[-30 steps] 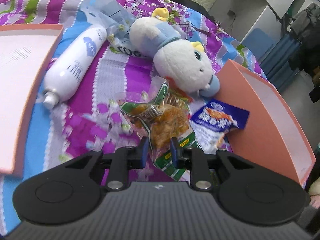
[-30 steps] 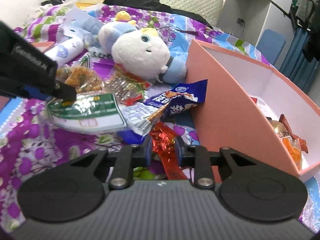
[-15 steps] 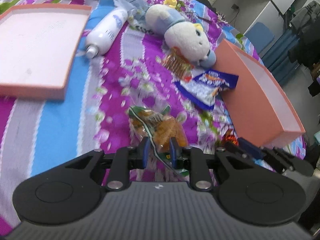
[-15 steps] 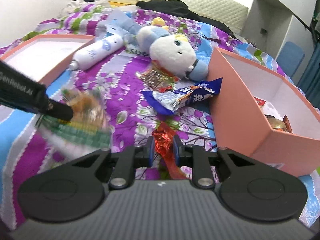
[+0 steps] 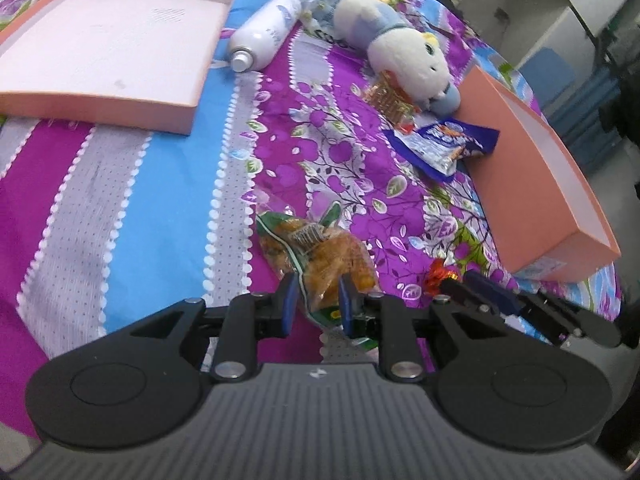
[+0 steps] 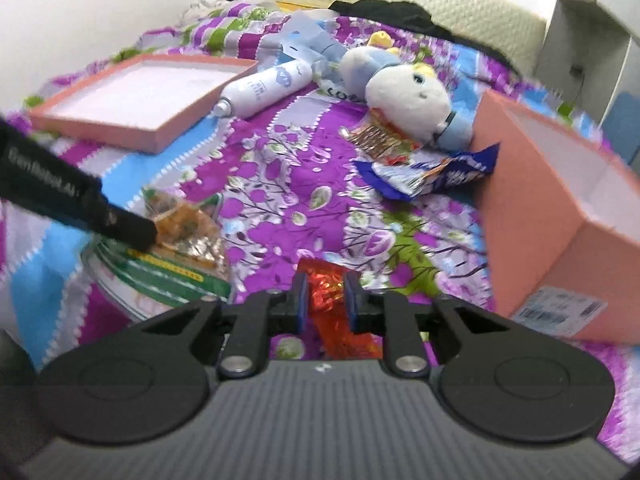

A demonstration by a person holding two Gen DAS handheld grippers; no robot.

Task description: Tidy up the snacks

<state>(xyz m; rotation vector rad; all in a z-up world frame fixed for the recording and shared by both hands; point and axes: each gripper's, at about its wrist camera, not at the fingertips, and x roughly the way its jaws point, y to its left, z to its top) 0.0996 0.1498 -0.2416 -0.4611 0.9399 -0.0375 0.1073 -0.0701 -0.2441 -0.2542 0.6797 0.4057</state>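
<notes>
Orange snack bag (image 5: 320, 252) pinched in left tool (image 5: 318, 300); red wrapper (image 6: 326, 292) pinched in right tool (image 6: 325, 296); two pink boxes (image 5: 532, 184).

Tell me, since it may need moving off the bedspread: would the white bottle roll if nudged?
Probably. The white bottle lies on its side, round-bodied, so a sideways nudge would likely roll it. The soft bedspread may slow it. Its smooth surface looks slippery to grip.

Beside the salmon-pink box (image 5: 532, 184), a blue-and-white snack packet (image 5: 444, 144) lay on the purple floral, blue-striped bedspread (image 5: 192, 184).
</notes>
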